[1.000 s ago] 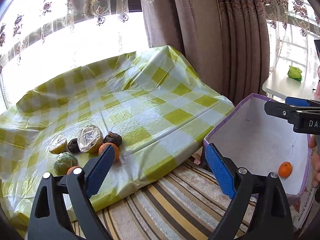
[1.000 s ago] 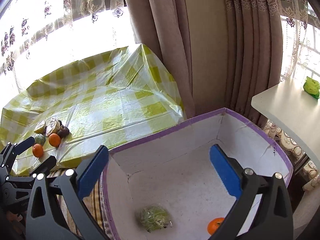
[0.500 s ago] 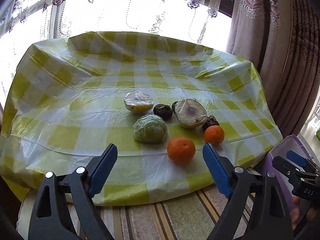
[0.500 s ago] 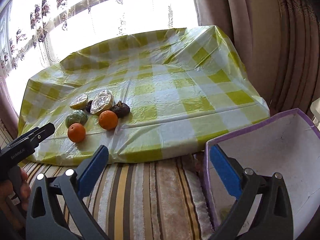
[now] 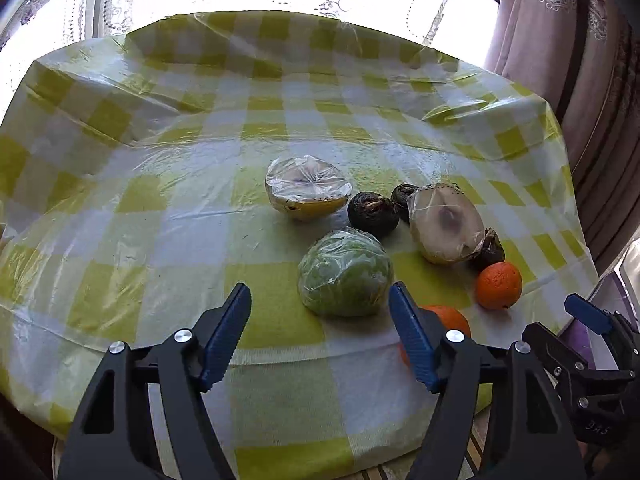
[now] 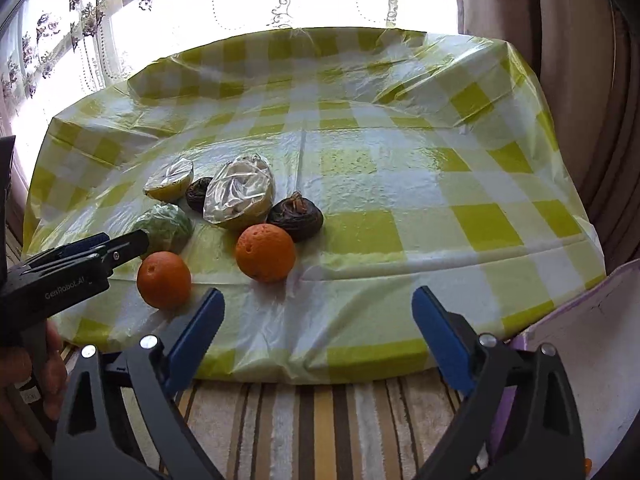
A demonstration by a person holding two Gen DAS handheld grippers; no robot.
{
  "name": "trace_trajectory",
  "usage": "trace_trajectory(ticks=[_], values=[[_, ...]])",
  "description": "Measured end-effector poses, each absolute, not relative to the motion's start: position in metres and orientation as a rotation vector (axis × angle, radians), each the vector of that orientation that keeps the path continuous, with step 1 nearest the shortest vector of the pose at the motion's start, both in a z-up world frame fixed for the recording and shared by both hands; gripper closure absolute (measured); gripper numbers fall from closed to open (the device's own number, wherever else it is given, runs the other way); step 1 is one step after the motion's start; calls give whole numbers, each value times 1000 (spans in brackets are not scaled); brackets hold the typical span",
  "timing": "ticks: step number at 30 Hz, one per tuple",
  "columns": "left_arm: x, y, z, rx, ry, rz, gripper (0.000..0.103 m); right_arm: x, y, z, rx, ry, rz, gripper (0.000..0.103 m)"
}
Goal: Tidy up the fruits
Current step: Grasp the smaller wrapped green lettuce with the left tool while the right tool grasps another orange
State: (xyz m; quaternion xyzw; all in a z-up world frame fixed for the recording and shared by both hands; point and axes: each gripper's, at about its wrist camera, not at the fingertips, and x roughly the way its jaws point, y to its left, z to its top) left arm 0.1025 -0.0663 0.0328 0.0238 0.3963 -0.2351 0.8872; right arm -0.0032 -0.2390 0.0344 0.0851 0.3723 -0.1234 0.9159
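Both grippers spread open over the fruit cloth.
The left gripper [image 5: 320,330] holds nothing; the wrapped green fruit [image 5: 345,273] lies on the checked cloth [image 5: 160,200] just ahead between its fingertips. The right gripper [image 6: 318,330] gapes empty, two oranges [image 6: 265,253] beyond its left finger.

The fruits sat close together on the tablecloth [image 6: 360,236], near its front edge. The wrapped round fruit [image 5: 345,273] lay in front of two wrapped halves [image 5: 306,194]. One orange [image 6: 265,253] sat right of the other orange [image 6: 164,279]. A box [image 6: 592,344] stood right of the table.
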Motion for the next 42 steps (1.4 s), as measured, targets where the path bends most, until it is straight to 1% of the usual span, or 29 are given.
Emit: trace_trajectory(ticks=[5,8,12,15,16,17,23,24,38,41,42], values=[[116,-75,25,48,868,-532,35,17,-234,31,148,783,-254,12],[119,-81,24,68,865,-540,35,26,-231,30,133,791,-254,17],[125,-82,24,56,866,-563,37,37,-231,26,135,806,-248,30],[124,-84,23,75,856,-551,39,42,-229,25,127,806,-242,35],[123,-86,24,87,853,-559,44,44,-226,25,119,807,-241,37],[122,-88,24,99,851,-561,45,46,-224,24,109,812,-241,38],[120,-85,24,92,843,-555,46,52,-220,19,109,825,-206,60],[118,-83,24,90,839,-551,46,51,-220,19,112,821,-194,65],[87,-46,26,101,853,-475,45,21,-224,22,148,817,-182,65],[84,-46,25,117,851,-468,44,17,-222,21,134,832,-191,65],[84,-47,25,126,853,-462,42,17,-221,21,129,834,-194,63]])
